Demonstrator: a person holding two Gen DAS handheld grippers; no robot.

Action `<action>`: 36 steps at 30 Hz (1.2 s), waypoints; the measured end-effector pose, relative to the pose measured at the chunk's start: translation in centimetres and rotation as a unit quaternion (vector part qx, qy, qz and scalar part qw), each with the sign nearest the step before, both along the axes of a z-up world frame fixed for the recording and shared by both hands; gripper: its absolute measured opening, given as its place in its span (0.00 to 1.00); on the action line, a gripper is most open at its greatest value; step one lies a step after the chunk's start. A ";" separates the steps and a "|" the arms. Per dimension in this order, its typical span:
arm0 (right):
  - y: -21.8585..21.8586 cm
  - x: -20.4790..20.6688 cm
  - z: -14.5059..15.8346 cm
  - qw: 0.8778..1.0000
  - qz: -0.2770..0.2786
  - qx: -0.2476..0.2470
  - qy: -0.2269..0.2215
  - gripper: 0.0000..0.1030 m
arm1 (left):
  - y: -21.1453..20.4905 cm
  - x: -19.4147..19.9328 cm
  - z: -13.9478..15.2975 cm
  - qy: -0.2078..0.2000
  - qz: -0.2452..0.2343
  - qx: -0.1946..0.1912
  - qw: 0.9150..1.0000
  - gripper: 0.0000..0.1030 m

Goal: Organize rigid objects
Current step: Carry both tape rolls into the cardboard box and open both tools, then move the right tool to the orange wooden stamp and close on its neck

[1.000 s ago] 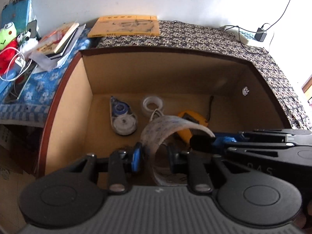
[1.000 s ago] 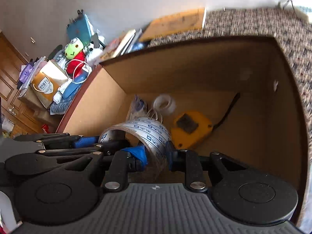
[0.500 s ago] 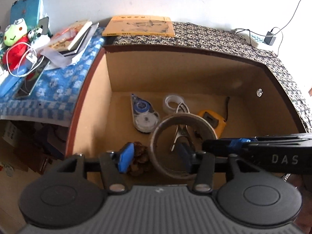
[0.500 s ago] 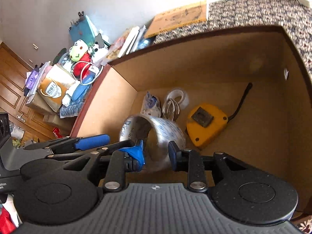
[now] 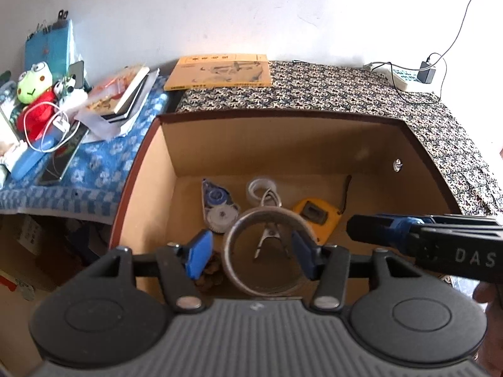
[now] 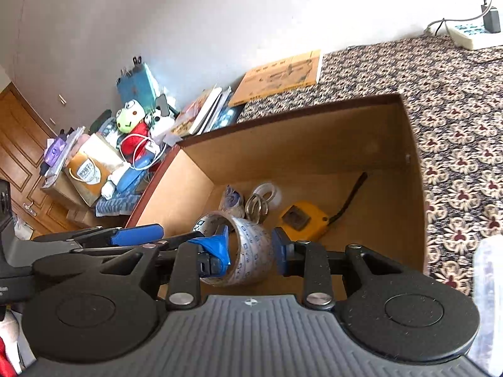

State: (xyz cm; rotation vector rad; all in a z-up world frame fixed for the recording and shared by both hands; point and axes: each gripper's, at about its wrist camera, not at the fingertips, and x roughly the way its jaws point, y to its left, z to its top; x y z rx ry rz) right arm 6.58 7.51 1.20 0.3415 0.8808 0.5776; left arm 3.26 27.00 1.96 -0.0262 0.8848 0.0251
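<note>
Left hand-held gripper (image 5: 248, 253) spread wide, holding nothing. Tape roll (image 5: 267, 248) lies in the open drawer (image 5: 283, 144), at 6 o'clock from the tape measure (image 5: 314, 215). Right hand-held gripper (image 6: 251, 249) open, fingers astride the roll, contact unclear.

Daylight is entering from the right, overexposing the plain white wall (image 5: 361, 15); fisheye distortion is bending and blurring the edges of both views.

Pinecone-like brown object (image 5: 210, 270): largely concealed behind left tool's finger. Tape roll (image 5: 267, 251): lower rim hidden by tool body. Translucent item (image 6: 489, 298) at right frame edge: blurred, cut off, unidentifiable.
</note>
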 end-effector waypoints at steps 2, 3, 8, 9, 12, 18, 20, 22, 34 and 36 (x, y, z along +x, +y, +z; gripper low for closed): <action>-0.8 -0.4 0.2 1.000 -0.003 0.001 -0.008 0.13 | -0.9 0.0 0.2 0.000 0.004 0.007 1.000 0.54; -1.2 -0.5 0.3 1.000 -0.004 0.001 -0.012 0.13 | -1.4 0.0 0.2 0.000 0.006 0.013 1.000 0.54; -3.8 -1.2 0.5 1.000 -0.011 0.011 -0.016 0.14 | -4.1 -0.1 0.4 0.010 0.022 0.029 0.999 0.56; -4.4 -1.4 0.4 1.000 -0.011 0.014 -0.016 0.14 | -4.7 -0.1 0.5 0.010 0.025 0.034 0.999 0.57; -5.8 -1.8 0.5 1.000 -0.010 0.021 -0.016 0.15 | -6.2 -0.3 0.7 0.014 0.030 0.043 0.999 0.58; -8.4 -2.3 0.8 0.999 -0.007 0.027 -0.021 0.16 | -9.5 -0.6 1.1 0.010 0.044 0.059 0.997 0.60; -9.3 -2.4 0.9 0.999 -0.006 0.028 -0.022 0.16 | -10.6 -0.7 1.2 0.007 0.049 0.066 0.997 0.61; -10.4 -2.5 0.9 0.999 -0.006 0.030 -0.024 0.16 | -11.5 -0.8 1.4 0.004 0.053 0.069 0.996 0.61; -15.7 -2.9 0.5 0.999 -0.004 0.025 -0.023 0.17 | -17.3 -0.8 1.7 -0.003 0.060 0.073 0.996 0.62; -16.6 -3.0 0.4 0.999 -0.006 0.025 -0.022 0.17 | -18.3 -0.9 1.7 -0.002 0.055 0.071 0.996 0.62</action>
